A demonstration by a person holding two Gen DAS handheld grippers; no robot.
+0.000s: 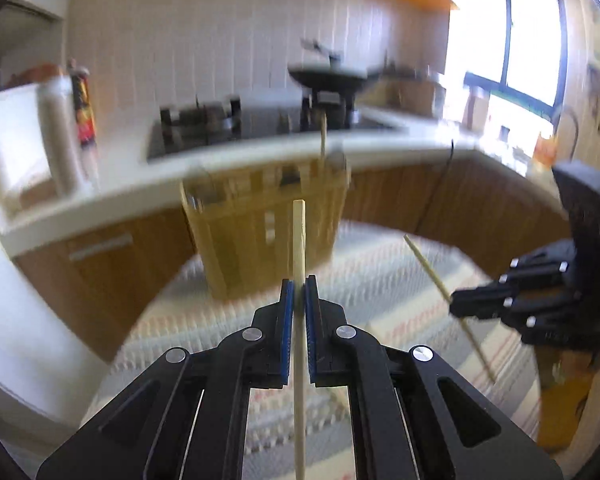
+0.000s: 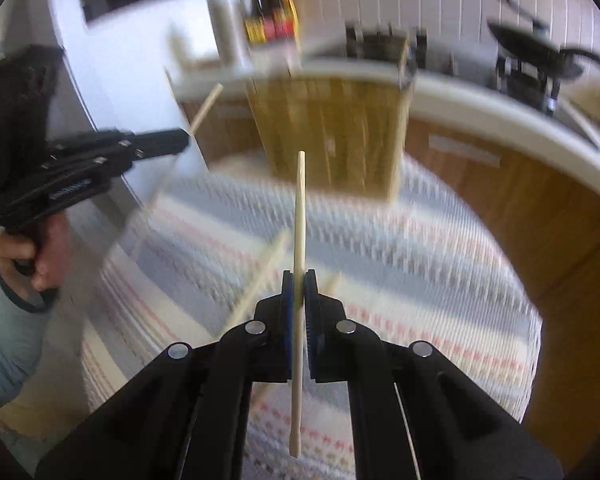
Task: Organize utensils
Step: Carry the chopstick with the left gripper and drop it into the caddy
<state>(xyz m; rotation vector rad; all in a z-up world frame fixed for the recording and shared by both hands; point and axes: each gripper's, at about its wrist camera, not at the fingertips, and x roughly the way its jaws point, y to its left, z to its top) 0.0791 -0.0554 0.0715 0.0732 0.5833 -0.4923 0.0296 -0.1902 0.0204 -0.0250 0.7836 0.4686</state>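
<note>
While blurred, loose chopsticks (image 2: 260, 276) right-view only

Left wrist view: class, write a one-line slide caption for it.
Left gripper clamps one chopstick before the bamboo utensil holder; right gripper grips another chopstick.

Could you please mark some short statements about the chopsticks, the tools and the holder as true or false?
1. The left tool is shut on a chopstick. True.
2. The right tool is empty. False: it too grips a chopstick.
3. The wooden holder stands on the striped cloth. True.
4. A chopstick lies loose on the cloth. True.
5. The wok sits on the cloth. False: it sits on the stove behind.
</note>
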